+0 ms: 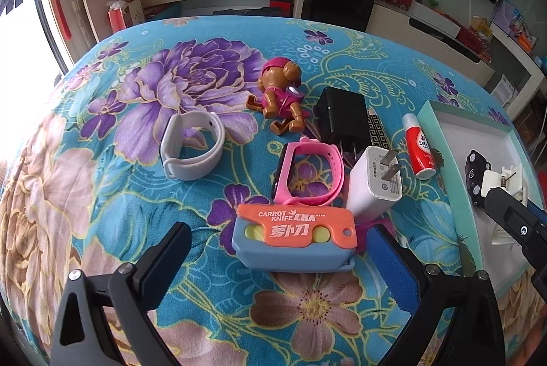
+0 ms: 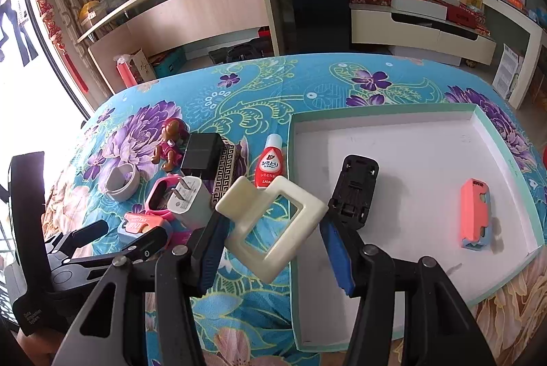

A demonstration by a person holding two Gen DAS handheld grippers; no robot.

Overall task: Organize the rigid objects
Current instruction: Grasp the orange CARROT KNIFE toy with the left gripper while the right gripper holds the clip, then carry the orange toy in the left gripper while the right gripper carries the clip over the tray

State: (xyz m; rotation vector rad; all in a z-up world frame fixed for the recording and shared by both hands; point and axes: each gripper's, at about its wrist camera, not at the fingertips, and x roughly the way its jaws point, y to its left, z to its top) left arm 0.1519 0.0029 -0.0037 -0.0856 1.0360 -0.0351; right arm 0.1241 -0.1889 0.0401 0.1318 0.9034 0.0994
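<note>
My left gripper (image 1: pixel 283 249) is open, its fingers on either side of an orange-and-blue carrot knife toy (image 1: pixel 294 237) on the flowered cloth. Behind it lie a pink watch (image 1: pixel 307 176), a white charger (image 1: pixel 374 183), a black adapter (image 1: pixel 342 119), a red-and-white bottle (image 1: pixel 418 148), a brown-pink toy dog (image 1: pixel 282 92) and a white watch (image 1: pixel 193 145). My right gripper (image 2: pixel 273 243) is shut on a cream square clip (image 2: pixel 273 222), held above the left edge of the shallow white box (image 2: pixel 495 140). In the box lie a black phone stand (image 2: pixel 355 188) and another orange-blue toy (image 2: pixel 475 215).
The table drops off at its far edge toward a wooden counter (image 2: pixel 191 13) and a TV cabinet (image 2: pixel 420 30). A patterned black-gold case (image 2: pixel 225 171) lies beside the black adapter. The left gripper shows in the right wrist view (image 2: pixel 112 236) at lower left.
</note>
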